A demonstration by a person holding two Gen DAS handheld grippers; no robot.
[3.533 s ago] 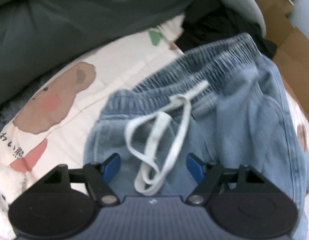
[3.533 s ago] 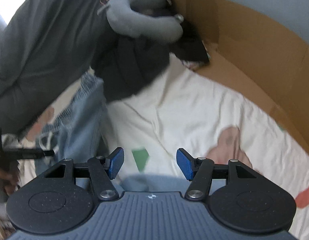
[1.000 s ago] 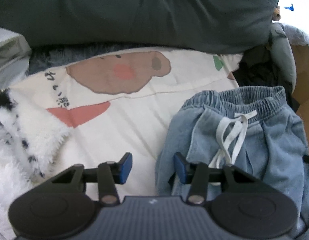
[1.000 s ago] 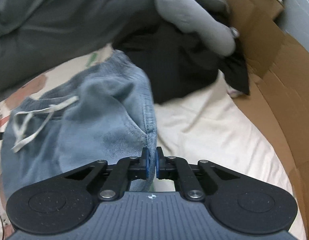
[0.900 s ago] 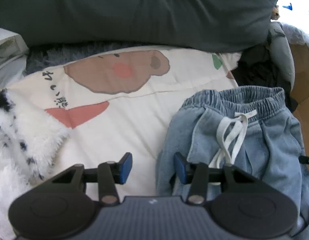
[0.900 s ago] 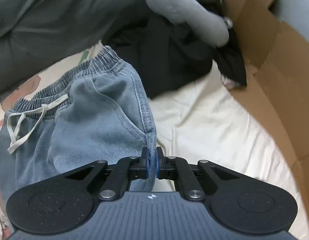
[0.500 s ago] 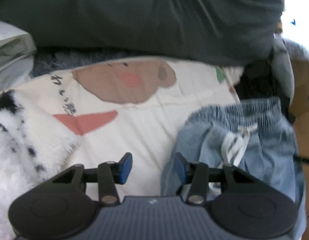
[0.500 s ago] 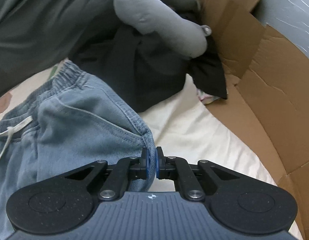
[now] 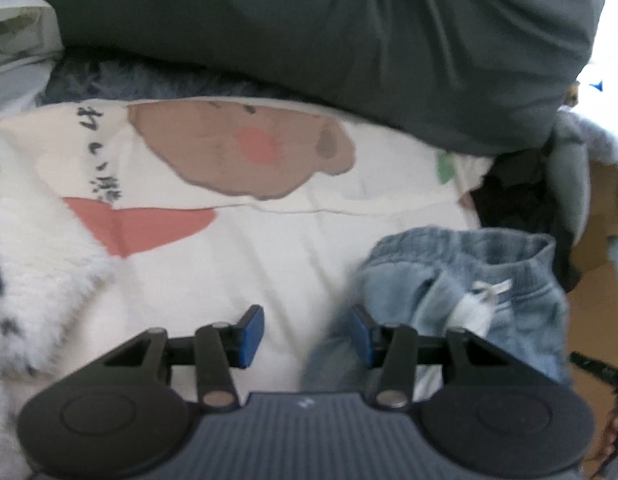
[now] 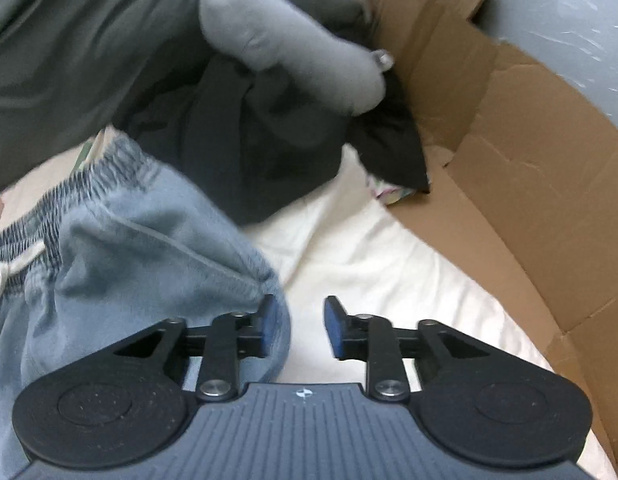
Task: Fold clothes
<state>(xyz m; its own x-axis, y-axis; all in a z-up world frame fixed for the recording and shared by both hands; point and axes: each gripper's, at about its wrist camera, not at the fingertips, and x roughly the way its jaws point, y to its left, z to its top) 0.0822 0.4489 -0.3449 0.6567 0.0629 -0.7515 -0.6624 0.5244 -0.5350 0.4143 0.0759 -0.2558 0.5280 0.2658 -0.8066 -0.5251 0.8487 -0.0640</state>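
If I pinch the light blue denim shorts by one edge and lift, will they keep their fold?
Probably not: the light blue denim shorts already lie bunched and creased, so they look floppy. The white drawstring hangs loose and may dangle or snag. On the smooth cream printed sheet, a push would likely slide them.

Light-blue denim shorts [image 9: 461, 280], soft and washed-out, with gathered elastic waistband and pale drawstring [image 9: 483, 300]. Bunched and rumpled, partly folded over, waistband toward the far side. Lying on the cream printed bedsheet [image 9: 301, 256], just beside dark clothing. One side-seam edge draped against a blue pad [image 10: 269, 322].
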